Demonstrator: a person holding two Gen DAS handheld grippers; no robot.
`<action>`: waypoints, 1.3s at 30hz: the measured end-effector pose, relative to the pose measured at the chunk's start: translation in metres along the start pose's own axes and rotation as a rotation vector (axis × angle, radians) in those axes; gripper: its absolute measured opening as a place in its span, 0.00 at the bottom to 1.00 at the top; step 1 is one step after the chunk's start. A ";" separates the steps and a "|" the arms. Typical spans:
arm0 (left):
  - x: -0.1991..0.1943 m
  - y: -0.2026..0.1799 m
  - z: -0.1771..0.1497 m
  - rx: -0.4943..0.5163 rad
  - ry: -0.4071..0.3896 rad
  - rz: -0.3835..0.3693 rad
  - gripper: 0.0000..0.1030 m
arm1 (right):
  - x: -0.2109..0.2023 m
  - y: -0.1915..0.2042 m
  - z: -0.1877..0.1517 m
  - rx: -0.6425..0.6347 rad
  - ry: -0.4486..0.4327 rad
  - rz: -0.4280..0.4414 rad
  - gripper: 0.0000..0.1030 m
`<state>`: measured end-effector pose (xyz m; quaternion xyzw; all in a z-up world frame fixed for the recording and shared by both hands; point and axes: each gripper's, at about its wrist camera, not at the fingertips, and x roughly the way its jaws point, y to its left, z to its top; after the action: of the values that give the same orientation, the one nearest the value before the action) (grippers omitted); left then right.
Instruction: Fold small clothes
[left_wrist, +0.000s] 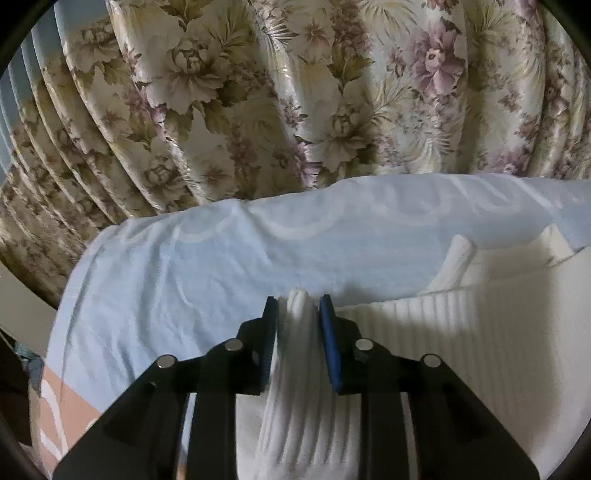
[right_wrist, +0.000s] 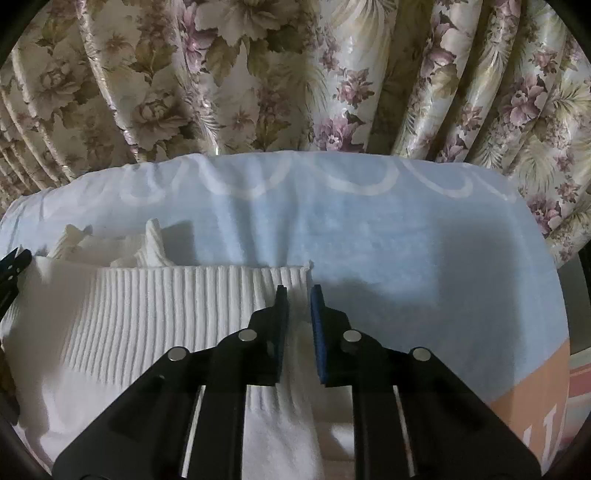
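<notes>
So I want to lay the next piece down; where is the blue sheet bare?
Bare light-blue bed sheet lies right of the white ribbed knit garment, up to the floral curtain. Left of the garment is bare too. Crowded: the garment's bunched far edge.

My left gripper (left_wrist: 298, 306): matte black linkage arms fanning from 6 o'clock, two per side. Four round silver pins, one at each link joint. Fingers (left_wrist: 270, 336) are thin upright plates; the pad at 3 o'clock of the gap is blue with fine ribbing, the other looks darker.

My right gripper (right_wrist: 298, 295): same build. Black arms, four silver pins, blue ribbed pads (right_wrist: 318, 332) on the inner faces. Slots show between the paired arms near 6 o'clock.
</notes>
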<state>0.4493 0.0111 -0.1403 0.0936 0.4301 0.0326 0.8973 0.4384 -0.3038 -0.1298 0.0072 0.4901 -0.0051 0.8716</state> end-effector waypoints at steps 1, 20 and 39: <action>-0.004 0.001 -0.001 0.001 -0.006 -0.014 0.25 | -0.006 0.000 -0.002 -0.001 -0.006 0.011 0.26; -0.167 -0.011 -0.083 -0.084 -0.255 -0.041 0.64 | -0.109 -0.061 -0.109 0.066 -0.165 0.108 0.63; -0.122 -0.034 -0.116 -0.081 -0.146 0.057 0.70 | -0.080 -0.053 -0.132 0.054 -0.109 0.115 0.69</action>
<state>0.2814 -0.0225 -0.1241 0.0714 0.3593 0.0685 0.9280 0.2829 -0.3544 -0.1306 0.0583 0.4404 0.0315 0.8954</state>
